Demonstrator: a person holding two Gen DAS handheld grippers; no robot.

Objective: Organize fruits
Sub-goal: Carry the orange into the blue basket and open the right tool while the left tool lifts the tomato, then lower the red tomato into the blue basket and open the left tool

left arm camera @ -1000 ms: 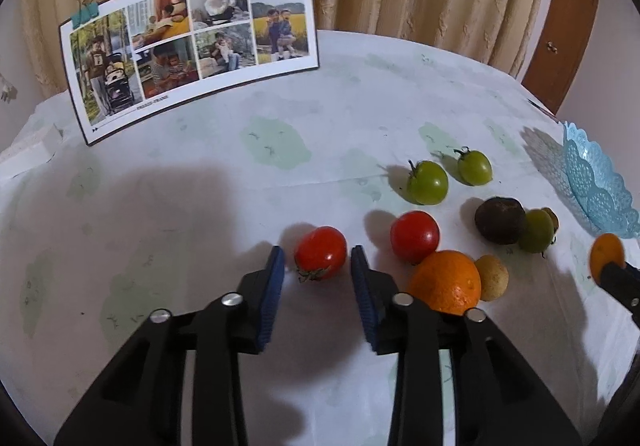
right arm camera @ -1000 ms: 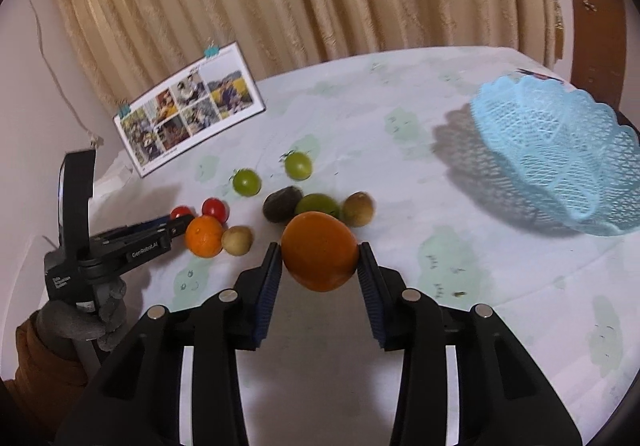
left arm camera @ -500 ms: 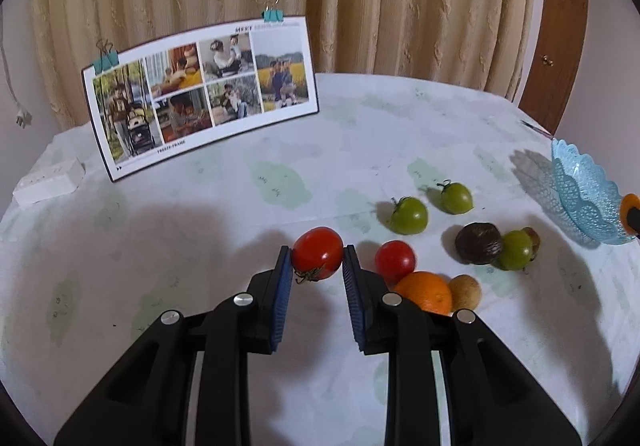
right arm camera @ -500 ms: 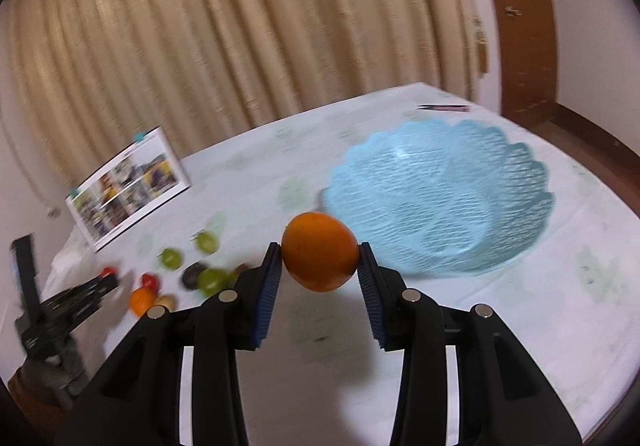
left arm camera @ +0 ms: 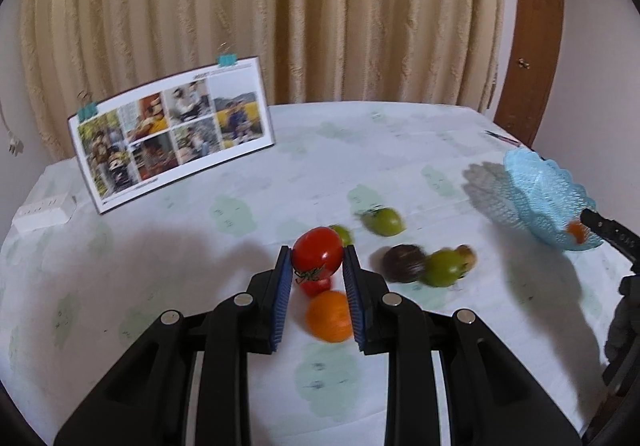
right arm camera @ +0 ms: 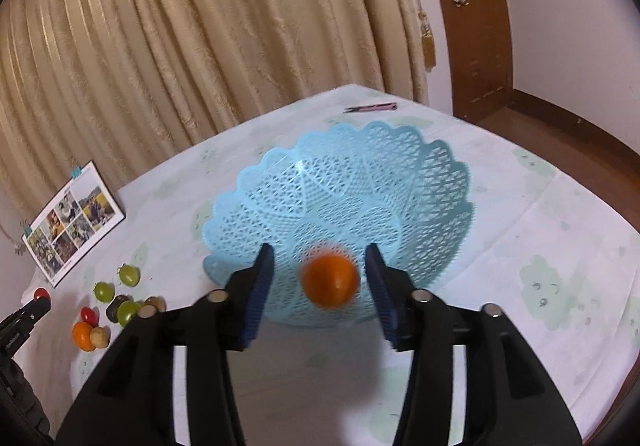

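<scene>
While the left gripper [left arm camera: 316,270] pinches a red tomato [left arm camera: 317,254] above the loose fruit cluster, the right gripper [right arm camera: 320,278] hangs over the blue basket [right arm camera: 400,174] near rim, fingers spread, a blurred orange [right arm camera: 330,280] free between them, over the mesh. Bare tablecloth [right arm camera: 540,230] surrounds the basket. Second orange [left arm camera: 330,316] and green tomatoes [left arm camera: 382,221] lie on the table.

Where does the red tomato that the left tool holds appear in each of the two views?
Left wrist view: the red tomato sits in the centre, clamped by the left tool.
Right wrist view: the same tomato is a small red spot at the far left edge.
Shared landmark: the photo board before the curtain.
</scene>
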